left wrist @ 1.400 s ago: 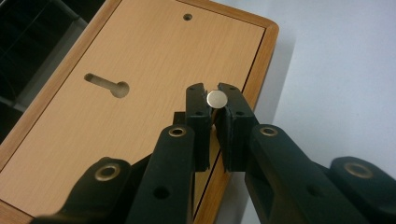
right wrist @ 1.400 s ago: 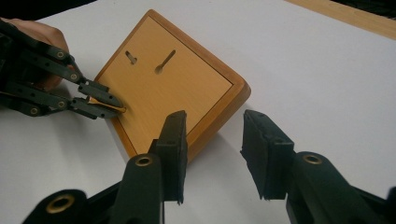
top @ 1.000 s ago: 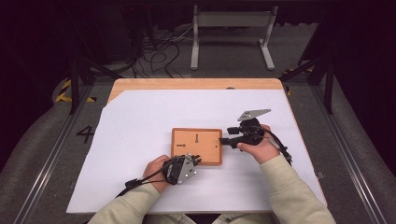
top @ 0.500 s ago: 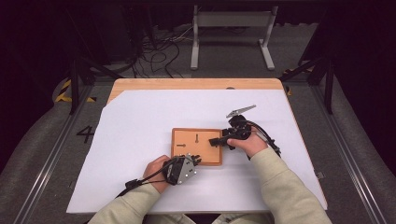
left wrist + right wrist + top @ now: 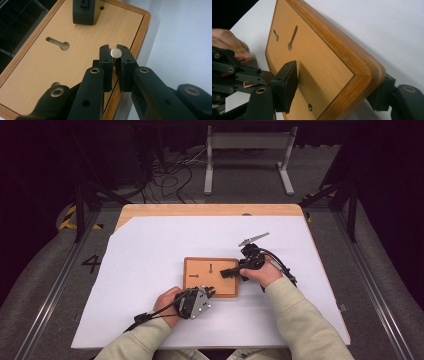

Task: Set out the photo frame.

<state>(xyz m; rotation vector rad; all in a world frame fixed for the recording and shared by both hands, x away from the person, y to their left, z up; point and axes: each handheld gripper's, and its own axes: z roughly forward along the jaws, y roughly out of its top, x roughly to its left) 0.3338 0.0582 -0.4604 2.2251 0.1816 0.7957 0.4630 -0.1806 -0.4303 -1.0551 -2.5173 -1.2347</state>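
A wooden board (image 5: 199, 288) with two keyhole slots (image 5: 211, 268) lies flat on the white sheet. My right gripper (image 5: 229, 272) reaches in from the right at the board's edge. In the right gripper view, one pad (image 5: 287, 86) rests on the board's face (image 5: 319, 57) and the other jaw sits behind the rim; its jaws have just been closing with the board between them. My left gripper (image 5: 115, 50) is shut on a small silver disc (image 5: 116, 53), held over the board's near edge (image 5: 37, 67). In the high view the left gripper (image 5: 210, 292) sits at the board's front.
The white sheet (image 5: 150, 250) covers most of a wooden table (image 5: 210, 210). Behind the table, a metal stand (image 5: 247, 150) and loose cables (image 5: 170, 175) are on the floor. Cables trail from both grippers toward the person's sleeves.
The right hand has moved left, bringing its jaws onto the board's right edge. The left hand and the silver disc have stayed put.
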